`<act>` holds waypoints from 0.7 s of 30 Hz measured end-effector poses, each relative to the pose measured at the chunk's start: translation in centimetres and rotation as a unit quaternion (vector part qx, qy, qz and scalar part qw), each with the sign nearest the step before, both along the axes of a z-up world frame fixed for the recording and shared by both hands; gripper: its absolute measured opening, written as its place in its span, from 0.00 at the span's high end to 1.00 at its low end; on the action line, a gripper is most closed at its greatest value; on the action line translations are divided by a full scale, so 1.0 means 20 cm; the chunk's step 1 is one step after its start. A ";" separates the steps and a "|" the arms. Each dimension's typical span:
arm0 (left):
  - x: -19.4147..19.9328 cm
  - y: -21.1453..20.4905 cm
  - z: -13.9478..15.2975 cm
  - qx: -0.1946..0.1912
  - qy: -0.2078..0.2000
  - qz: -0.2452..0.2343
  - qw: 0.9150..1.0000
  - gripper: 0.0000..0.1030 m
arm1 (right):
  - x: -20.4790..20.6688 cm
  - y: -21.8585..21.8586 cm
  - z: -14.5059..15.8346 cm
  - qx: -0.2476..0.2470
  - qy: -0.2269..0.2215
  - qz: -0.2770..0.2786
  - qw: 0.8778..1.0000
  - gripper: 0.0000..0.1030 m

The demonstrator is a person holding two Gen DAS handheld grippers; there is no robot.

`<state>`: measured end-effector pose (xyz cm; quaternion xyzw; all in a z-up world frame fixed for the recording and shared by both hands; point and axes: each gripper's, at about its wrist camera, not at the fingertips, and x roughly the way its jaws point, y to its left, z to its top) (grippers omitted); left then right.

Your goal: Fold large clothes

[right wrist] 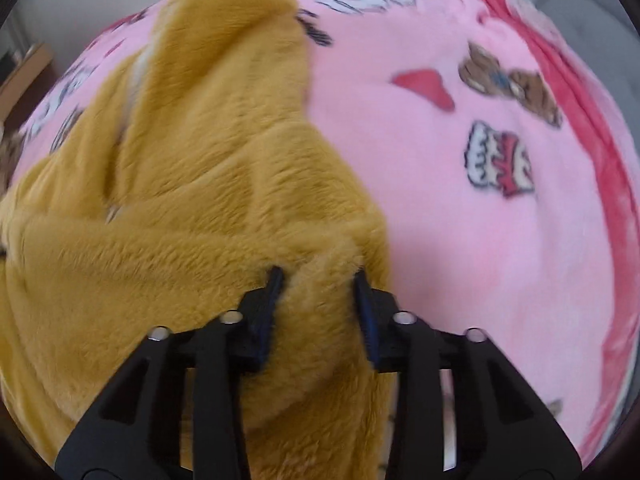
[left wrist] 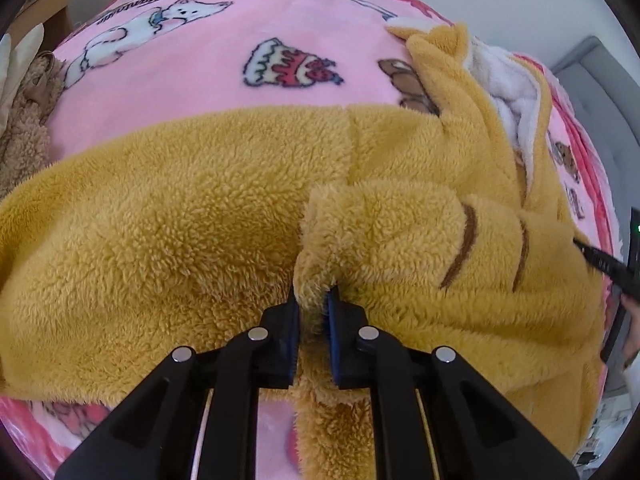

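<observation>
A big mustard-yellow fleece garment (left wrist: pixel 160 220) lies spread on a pink cartoon-print blanket (left wrist: pixel 200 92). Its hood with white lining (left wrist: pixel 508 92) is bunched at the right, and a sleeve with brown stripes (left wrist: pixel 464 240) lies folded across the body. My left gripper (left wrist: pixel 314 294) is shut on a pinched fold of the fleece near that sleeve. In the blurred right wrist view the garment (right wrist: pixel 180 180) fills the left half, over the blanket (right wrist: pixel 460 240). My right gripper (right wrist: pixel 318 280) stands with its jaws apart around a thick, puffy fold at the garment's right edge. That fold looks unsqueezed.
A brown plush toy (left wrist: pixel 28 120) lies at the blanket's left edge beside wooden furniture (left wrist: pixel 48 4). Grey padded furniture (left wrist: pixel 600 80) stands to the right. A black tool part (left wrist: pixel 608 268) and a hand show at the right rim. Bare pink blanket lies beyond and right of the garment.
</observation>
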<state>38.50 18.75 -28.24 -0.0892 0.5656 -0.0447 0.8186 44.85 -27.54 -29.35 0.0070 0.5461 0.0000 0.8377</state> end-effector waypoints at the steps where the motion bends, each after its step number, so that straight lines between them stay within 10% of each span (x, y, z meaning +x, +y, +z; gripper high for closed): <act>1: -0.01 0.01 -0.02 -0.005 0.004 0.006 1.000 0.88 | 0.01 -0.01 -0.01 0.005 0.007 -0.007 1.000 0.41; 4: -0.05 0.04 0.02 -0.023 -0.010 0.017 1.000 0.79 | -0.02 -0.03 0.07 0.047 -0.001 -0.006 0.999 0.41; 8: -0.17 0.05 0.25 0.025 -0.078 0.020 0.996 0.27 | -0.21 -0.04 0.40 0.097 -0.103 0.031 0.989 0.26; 15: -0.22 -0.12 0.55 -0.038 -0.126 -0.015 0.991 0.27 | -0.45 0.18 0.53 0.066 -0.119 0.126 0.983 0.54; 21: 0.00 -0.56 0.39 -0.054 -0.115 -0.087 0.988 0.27 | -0.42 0.27 0.34 0.061 -0.089 0.113 0.988 0.58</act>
